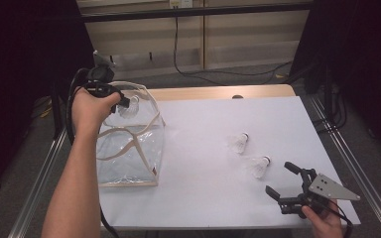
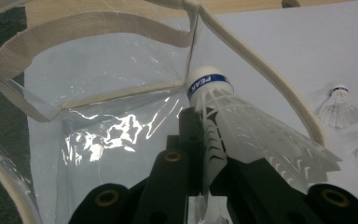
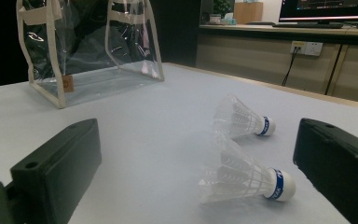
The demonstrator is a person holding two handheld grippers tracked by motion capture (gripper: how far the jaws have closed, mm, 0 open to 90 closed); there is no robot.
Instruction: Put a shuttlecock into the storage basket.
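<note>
A clear plastic bag (image 1: 129,148) with cream edging stands at the table's left. My left gripper (image 1: 124,103) hovers over the bag's open mouth, shut on the skirt of a white shuttlecock (image 2: 233,119) whose cork tip with a blue band points into the bag (image 2: 98,93). The same shuttlecock (image 1: 129,106) hangs at the bag's top edge. Two more shuttlecocks (image 1: 239,142) (image 1: 259,166) lie on the white table top at the right. My right gripper (image 1: 284,179) rests near the table's front right corner, open, facing those two shuttlecocks (image 3: 244,179) (image 3: 242,119) with nothing between its jaws.
The white table top (image 1: 203,163) has a wooden strip along its far edge. Metal rails run along both sides of the table. A black cable hangs down the wall behind, and dark curtains stand at left and right.
</note>
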